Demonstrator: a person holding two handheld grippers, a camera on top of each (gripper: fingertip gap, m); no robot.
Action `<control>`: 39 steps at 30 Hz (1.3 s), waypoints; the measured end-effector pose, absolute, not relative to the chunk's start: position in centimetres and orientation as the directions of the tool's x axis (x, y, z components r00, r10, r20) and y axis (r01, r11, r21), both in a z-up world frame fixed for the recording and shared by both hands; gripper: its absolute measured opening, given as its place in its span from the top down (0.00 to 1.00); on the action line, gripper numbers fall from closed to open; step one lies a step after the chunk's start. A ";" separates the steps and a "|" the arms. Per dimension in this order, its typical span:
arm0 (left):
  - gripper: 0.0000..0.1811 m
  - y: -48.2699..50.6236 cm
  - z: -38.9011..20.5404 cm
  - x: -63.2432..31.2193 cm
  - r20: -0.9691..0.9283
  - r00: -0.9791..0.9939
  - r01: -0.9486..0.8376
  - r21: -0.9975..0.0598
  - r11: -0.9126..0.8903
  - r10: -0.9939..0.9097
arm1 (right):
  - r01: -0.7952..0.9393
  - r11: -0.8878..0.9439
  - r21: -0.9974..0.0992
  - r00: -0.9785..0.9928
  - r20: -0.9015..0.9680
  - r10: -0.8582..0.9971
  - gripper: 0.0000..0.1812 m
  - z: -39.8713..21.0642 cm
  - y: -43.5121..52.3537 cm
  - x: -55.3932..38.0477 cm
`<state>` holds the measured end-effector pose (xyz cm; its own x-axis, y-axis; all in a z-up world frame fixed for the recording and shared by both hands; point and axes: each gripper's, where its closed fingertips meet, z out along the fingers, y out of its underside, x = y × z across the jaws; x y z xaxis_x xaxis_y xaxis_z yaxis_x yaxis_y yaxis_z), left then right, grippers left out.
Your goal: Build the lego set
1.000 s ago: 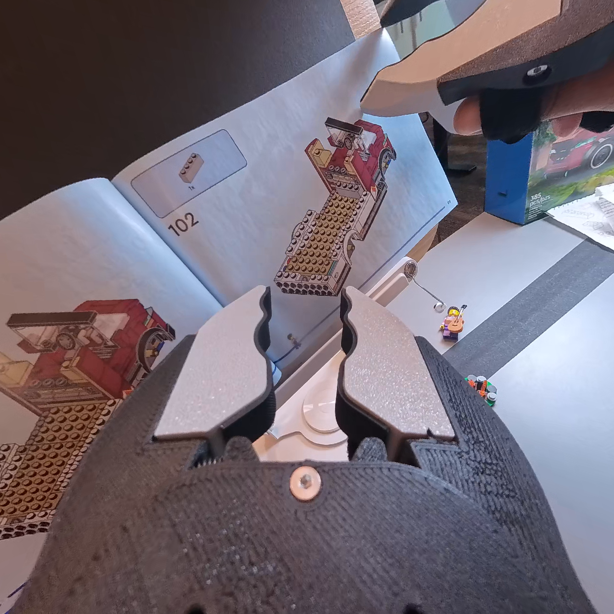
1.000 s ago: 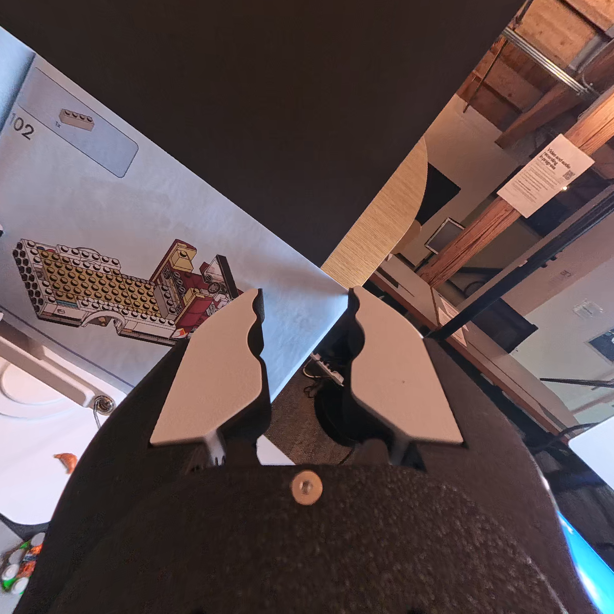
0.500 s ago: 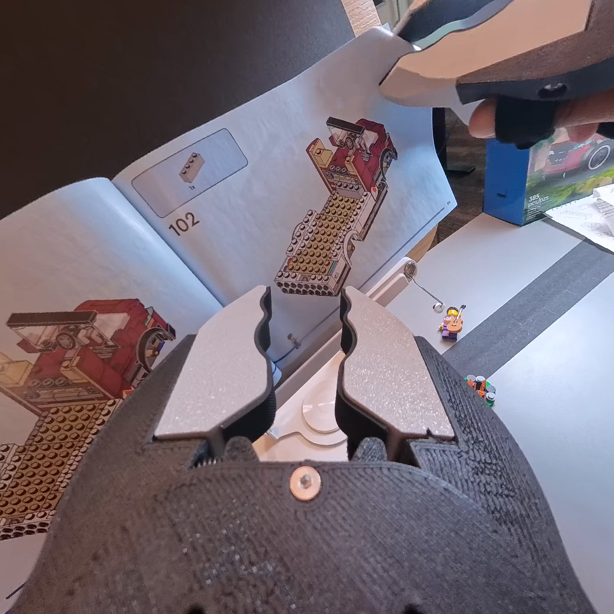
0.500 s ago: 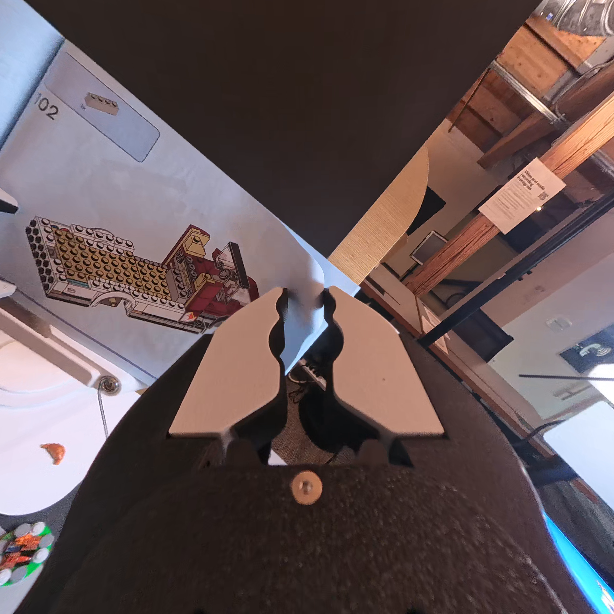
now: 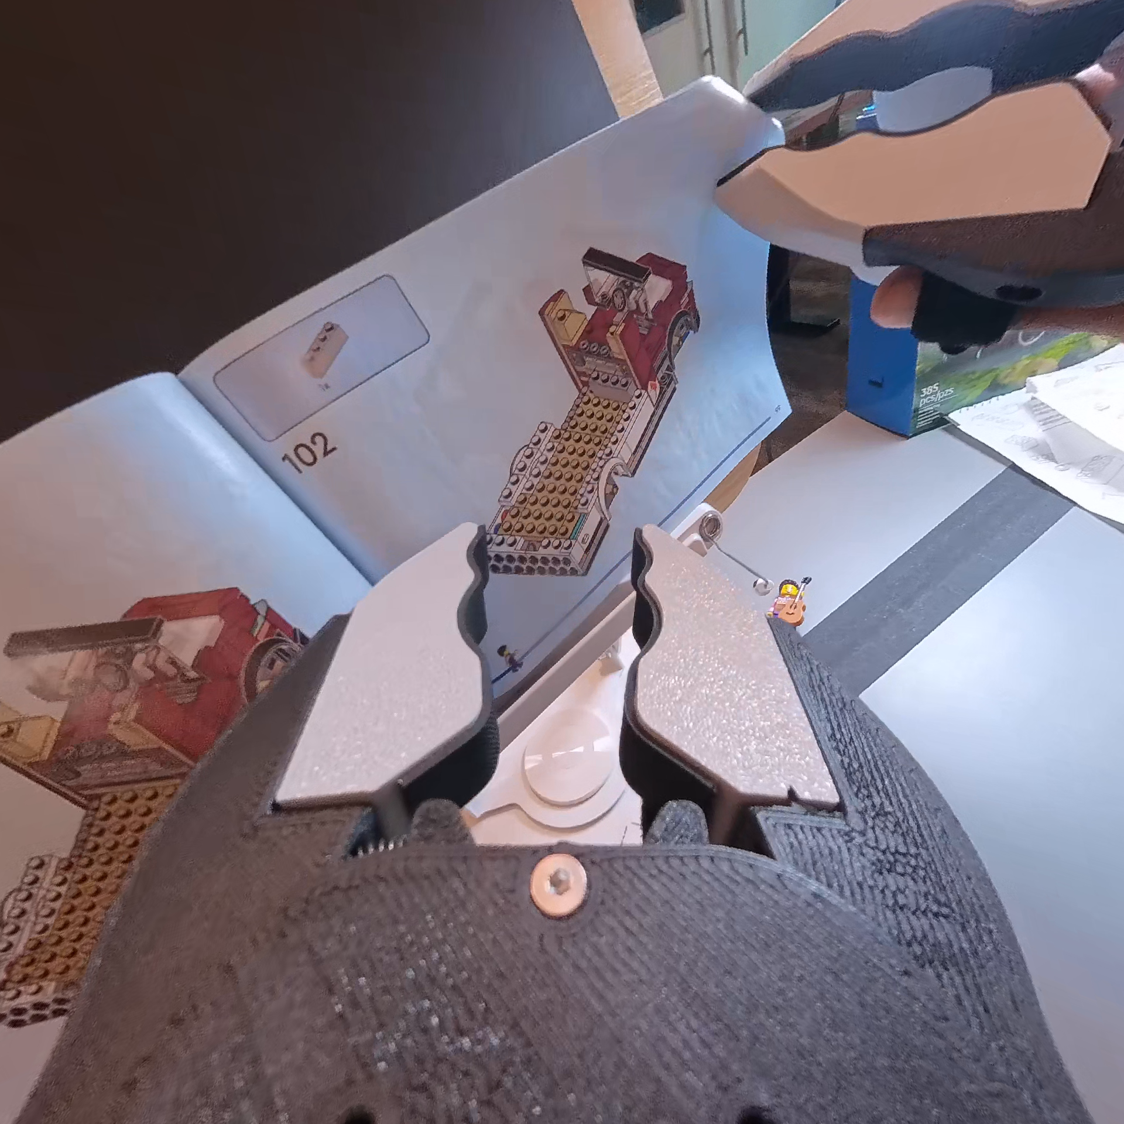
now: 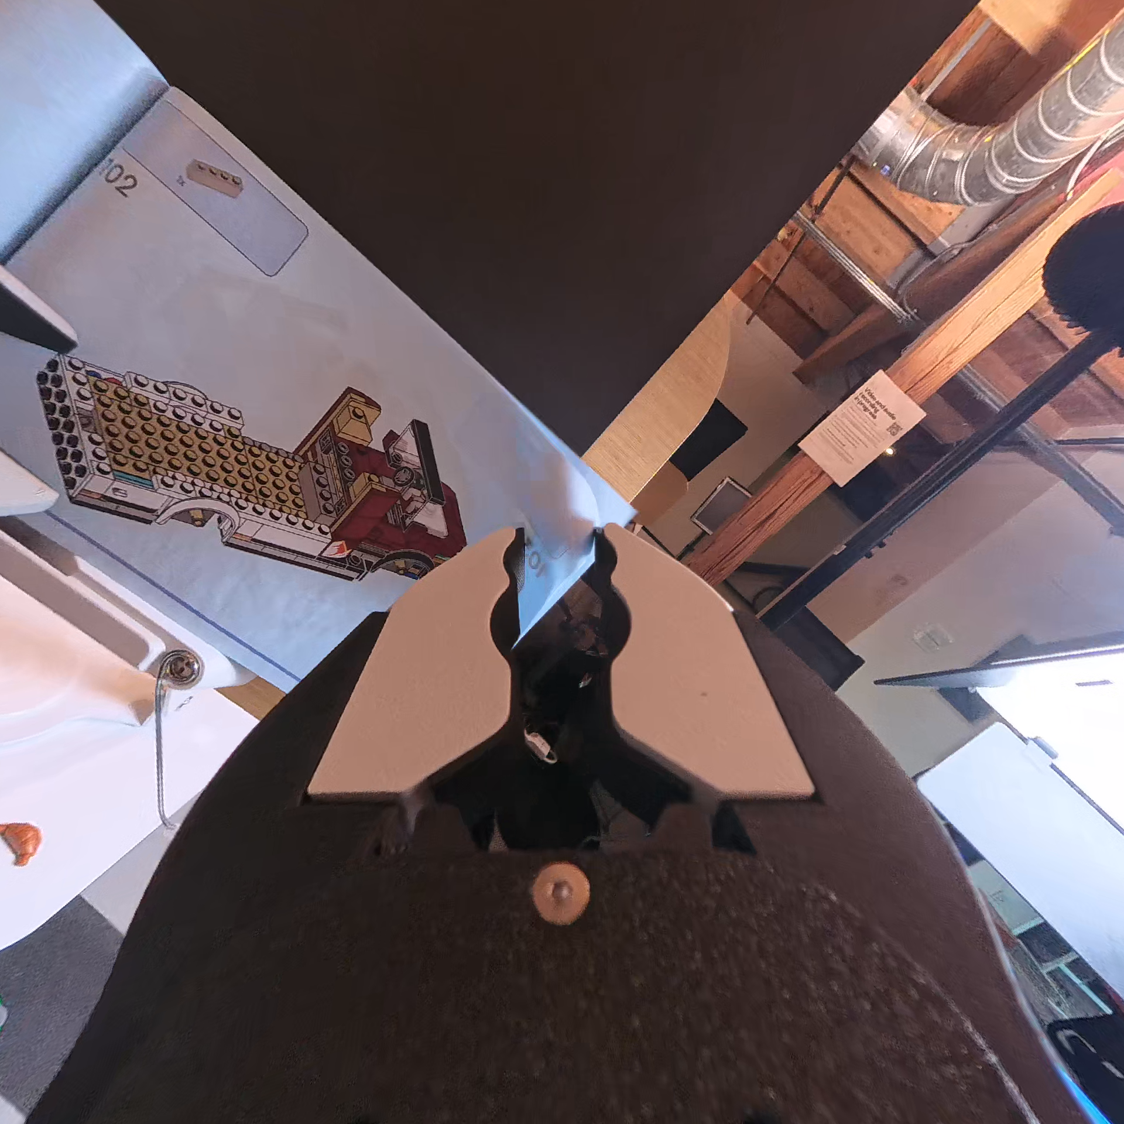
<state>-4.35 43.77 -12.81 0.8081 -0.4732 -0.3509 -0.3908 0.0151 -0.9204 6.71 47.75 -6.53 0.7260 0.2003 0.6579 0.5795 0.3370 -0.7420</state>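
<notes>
Left wrist view: left tongs (image 5: 558, 578) in the foreground, jaws parted with a clear gap, nothing between them.
Right wrist view: right tongs (image 6: 558, 538) closed on the top corner of one page, the paper curling where the tips pinch it.
Booklet (image 5: 426, 389): one, open, propped upright on a white stand (image 5: 565, 772); two pages show, each with a drawing of a red truck with a tan studded bed.
Right page: lifted at its upper outer corner, where the right tongs (image 5: 751, 137) grip it, seen from the left wrist view; a hand (image 5: 973, 304) in a dark fingerless glove holds those tongs.
Left tongs' place: low, in front of the stand, pointing at the foot of the right page, not touching it.
Minifigure (image 5: 789, 602): one, with a guitar, standing on the table (image 5: 985, 699) just right of the stand.
Box (image 5: 894, 365): one, blue, standing on the far part of the table.
Loose sheets (image 5: 1070, 426): white printed paper beside the box; count unclear.
Stand clip: one metal wire arm (image 6: 159, 748) hanging from the stand's corner.
Orange piece (image 6: 21, 842): one small one, lying on the white stand base.
Table strip: one dark band (image 5: 949, 559) running across the grey top.
</notes>
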 end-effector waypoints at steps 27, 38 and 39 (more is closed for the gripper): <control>0.77 43.9 -13.3 -5.5 -0.372 0.801 -0.409 -0.912 0.026 -0.469 | 0.586 0.341 -0.734 0.726 0.664 0.180 0.88 -6.7 48.1 6.8; 0.77 43.8 -13.6 -5.9 -0.380 0.796 -0.415 -0.909 0.033 -0.472 | 0.499 0.278 -0.821 0.739 0.571 0.359 0.69 -7.1 50.5 5.2; 0.77 43.8 -13.6 -5.9 -0.379 0.796 -0.413 -0.910 0.035 -0.472 | 0.489 0.277 -0.827 0.743 0.562 0.364 0.70 -7.1 50.4 5.2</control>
